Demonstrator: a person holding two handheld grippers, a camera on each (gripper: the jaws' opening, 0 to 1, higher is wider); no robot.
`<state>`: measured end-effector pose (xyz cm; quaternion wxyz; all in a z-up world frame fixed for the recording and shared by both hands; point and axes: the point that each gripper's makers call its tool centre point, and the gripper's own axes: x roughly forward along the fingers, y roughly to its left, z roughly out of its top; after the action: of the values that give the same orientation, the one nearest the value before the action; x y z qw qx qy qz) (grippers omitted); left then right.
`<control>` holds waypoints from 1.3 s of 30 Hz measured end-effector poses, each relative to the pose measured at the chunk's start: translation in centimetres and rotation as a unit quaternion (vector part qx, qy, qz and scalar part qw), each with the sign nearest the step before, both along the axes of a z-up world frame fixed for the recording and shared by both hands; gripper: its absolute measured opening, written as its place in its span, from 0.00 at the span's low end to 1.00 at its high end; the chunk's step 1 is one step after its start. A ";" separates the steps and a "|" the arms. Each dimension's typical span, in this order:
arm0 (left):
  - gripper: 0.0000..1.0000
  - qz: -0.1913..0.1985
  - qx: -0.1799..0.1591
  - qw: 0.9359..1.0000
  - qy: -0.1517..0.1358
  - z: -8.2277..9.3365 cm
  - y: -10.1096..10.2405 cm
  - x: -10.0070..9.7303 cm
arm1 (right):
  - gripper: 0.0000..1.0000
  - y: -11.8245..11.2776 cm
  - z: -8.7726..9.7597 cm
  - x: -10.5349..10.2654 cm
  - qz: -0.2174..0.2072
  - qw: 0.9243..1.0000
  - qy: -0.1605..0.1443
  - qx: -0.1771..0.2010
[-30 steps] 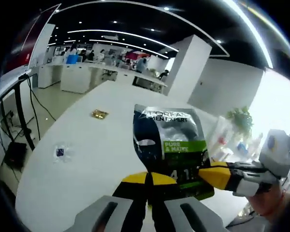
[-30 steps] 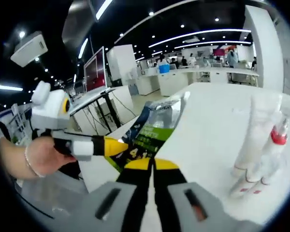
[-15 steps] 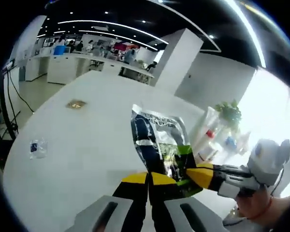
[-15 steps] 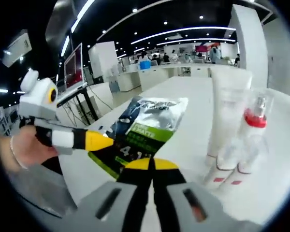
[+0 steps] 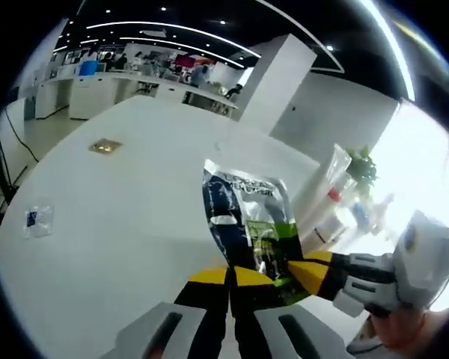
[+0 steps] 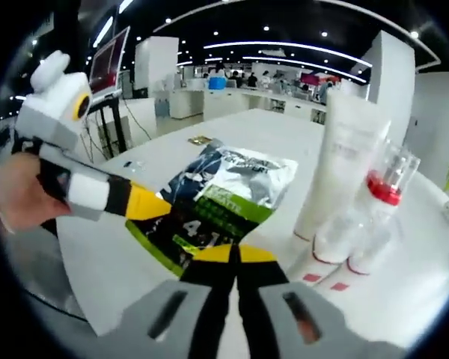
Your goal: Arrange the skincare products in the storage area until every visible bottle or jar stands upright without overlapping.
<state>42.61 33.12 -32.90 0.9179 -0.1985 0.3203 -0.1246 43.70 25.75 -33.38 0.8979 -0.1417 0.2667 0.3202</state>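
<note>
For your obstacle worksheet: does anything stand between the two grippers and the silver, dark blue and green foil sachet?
Nothing visible does. The left gripper and the right gripper are both shut on the foil sachet's lower edge. The white tube stands off to one side.

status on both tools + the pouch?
Left tool and right tool both shut on the face-wash pouch, held above the white table. Tube and red-collared bottle upright close right of pouch. Nothing between.

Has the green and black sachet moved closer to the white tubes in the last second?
Yes. In the right gripper view the sachet, held by both grippers, now sits nearer the upright white tubes than before.
</note>
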 end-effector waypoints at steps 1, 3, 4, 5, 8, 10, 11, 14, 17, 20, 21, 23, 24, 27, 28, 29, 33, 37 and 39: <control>0.00 0.000 -0.004 1.000 0.001 -0.2 -0.1 0.1 | 0.02 -0.1 -0.1 0.1 -0.002 1.000 0.000 -0.004; 0.00 0.003 -0.011 1.000 0.005 -0.6 -0.2 0.3 | 0.02 -0.3 -0.3 0.4 -0.004 1.000 -0.008 -0.014; 0.00 0.004 -0.013 1.000 0.007 -0.8 -0.3 0.5 | 0.02 -0.4 -0.5 0.6 -0.006 1.000 -0.015 -0.023; 0.00 0.005 -0.014 1.000 0.009 -1.2 -0.4 0.6 | 0.03 -0.4 -0.8 0.7 -0.004 0.999 -0.020 -0.039; 0.00 0.004 -0.010 1.000 0.021 -2.4 -0.3 0.8 | 0.03 -0.3 -1.4 0.6 0.006 0.998 -0.027 -0.056; 0.00 0.005 -0.009 1.000 0.021 -2.6 -0.2 0.7 | 0.03 -0.3 -1.5 0.7 0.005 0.998 -0.025 -0.056; 0.00 0.005 -0.014 1.000 0.020 -2.6 -0.2 0.7 | 0.03 -0.3 -1.4 0.8 0.004 0.998 -0.027 -0.057; 0.00 0.006 -0.020 1.000 0.017 -2.6 -0.3 0.9 | 0.03 -0.4 -1.1 1.1 0.003 0.998 -0.035 -0.055; 0.00 0.007 -0.026 1.000 0.012 -2.4 -0.4 1.1 | 0.03 -0.6 -0.8 1.3 -0.003 0.998 -0.040 -0.050; 0.00 0.009 -0.036 0.999 0.008 -2.1 -0.6 1.3 | 0.03 -0.8 -0.7 1.5 -0.004 0.998 -0.048 -0.049; 0.00 0.007 -0.034 0.999 0.005 -2.1 -0.7 1.4 | 0.03 -0.8 -0.7 1.6 -0.004 0.998 -0.047 -0.050; 0.00 0.003 -0.032 0.999 0.011 -2.6 -0.8 1.6 | 0.06 -1.4 -1.4 1.3 -0.026 0.998 -0.018 -0.047; 0.00 0.003 -0.032 0.999 0.017 -2.8 -0.8 1.5 | 0.06 -1.6 -1.7 1.2 -0.034 0.998 -0.001 -0.047; 0.00 0.014 -0.020 0.999 0.032 -4.0 -0.4 1.4 | 0.06 -2.8 -0.8 2.0 -0.044 0.995 -0.039 -0.075; 0.00 0.009 -0.023 0.999 0.035 -4.3 -0.7 1.3 | 0.06 -2.7 -0.7 1.9 -0.043 0.996 -0.038 -0.072; 0.00 0.008 -0.020 0.999 0.034 -4.4 -0.7 1.1 | 0.06 -2.7 -0.7 1.9 -0.041 0.996 -0.034 -0.066; 0.00 0.043 -0.035 0.998 0.043 -5.1 -0.6 0.9 | 0.04 -1.0 -2.8 -0.4 -0.023 0.998 0.059 -0.026; 0.00 0.057 -0.045 0.996 0.043 -5.1 -0.5 0.9 | 0.04 -0.4 -3.9 -1.2 0.002 0.996 0.077 -0.041; 0.00 0.073 -0.041 0.996 0.035 -4.9 -0.2 1.0 | 0.04 -0.4 -4.6 -1.5 0.003 0.995 0.088 -0.056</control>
<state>43.61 32.89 -37.76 0.9037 -0.2631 0.3316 -0.0636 42.17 25.31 -37.98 0.8607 -0.1634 0.3616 0.3188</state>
